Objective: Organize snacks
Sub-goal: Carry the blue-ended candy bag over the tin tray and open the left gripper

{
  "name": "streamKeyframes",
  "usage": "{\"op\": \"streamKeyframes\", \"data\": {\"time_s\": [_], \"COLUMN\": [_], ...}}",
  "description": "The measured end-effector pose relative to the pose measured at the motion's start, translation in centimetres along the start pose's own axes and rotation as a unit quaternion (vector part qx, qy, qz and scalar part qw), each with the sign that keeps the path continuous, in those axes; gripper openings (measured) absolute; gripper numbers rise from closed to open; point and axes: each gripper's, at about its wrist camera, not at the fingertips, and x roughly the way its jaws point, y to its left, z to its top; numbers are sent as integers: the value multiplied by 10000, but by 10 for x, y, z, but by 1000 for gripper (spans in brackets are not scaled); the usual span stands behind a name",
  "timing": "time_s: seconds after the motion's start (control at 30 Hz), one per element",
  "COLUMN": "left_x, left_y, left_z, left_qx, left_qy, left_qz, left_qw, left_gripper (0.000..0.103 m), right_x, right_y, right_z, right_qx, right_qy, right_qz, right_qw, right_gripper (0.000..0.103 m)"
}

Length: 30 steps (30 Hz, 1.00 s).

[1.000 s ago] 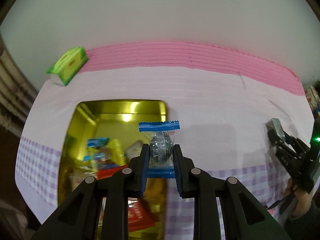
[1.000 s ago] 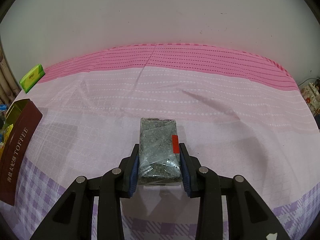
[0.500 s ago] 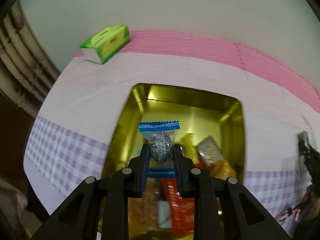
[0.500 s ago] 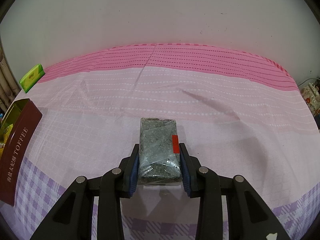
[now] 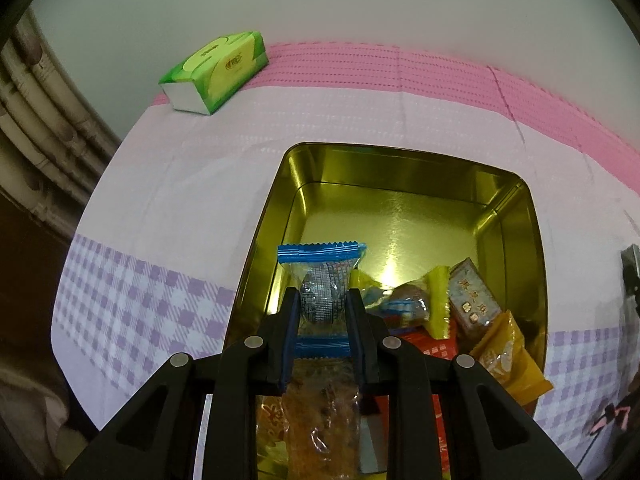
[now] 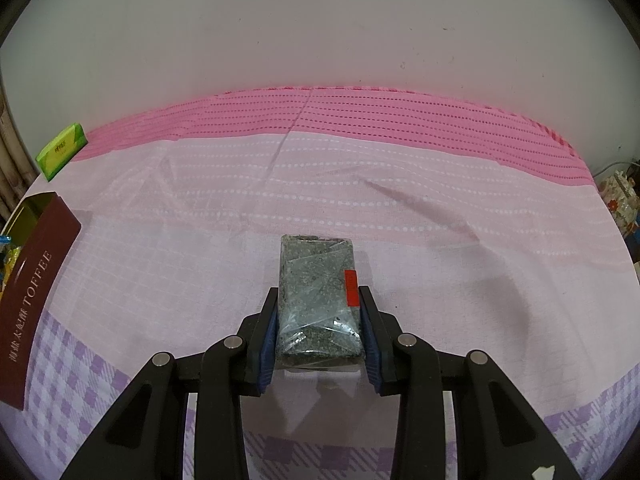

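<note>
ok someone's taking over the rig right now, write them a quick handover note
Left gripper: shut on a blue-edged candy, over the gold tin.
Right gripper: shut on a grey snack bar, above the tablecloth, away from the tin.
Done: several snacks already lie in the tin.
Left: release the candy into the tin, then bring the bar over.
Green tissue pack isn't part of the job, by the look of it.

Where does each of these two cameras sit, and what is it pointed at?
Left wrist: rides behind the left tongs, looking down into the gold tin; tongs clamp a blue-edged candy.
Right wrist: behind the right tongs, facing tablecloth and wall; they clamp a grey packet.
Shared: the green tissue pack and tin.
</note>
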Motion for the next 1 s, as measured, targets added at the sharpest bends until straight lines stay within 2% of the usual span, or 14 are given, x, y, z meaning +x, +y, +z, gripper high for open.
{"op": "streamKeyframes", "data": {"time_s": [0.47, 1.0], "left_x": [-4, -35], "left_y": [-5, -6], "left_z": [-2, -5], "left_qx": [243, 457], "left_qy": [-112, -535], "left_qz": [84, 223], "left_qw": [9996, 9973], "left_gripper": [25, 25], "right_x": [0, 1], "right_y": [1, 1], "right_z": [0, 0], "right_qx": [-31, -45], "right_qy": [5, 8], "right_qz": [-34, -34], "right_qw": [10000, 10000], "right_gripper": [34, 36]}}
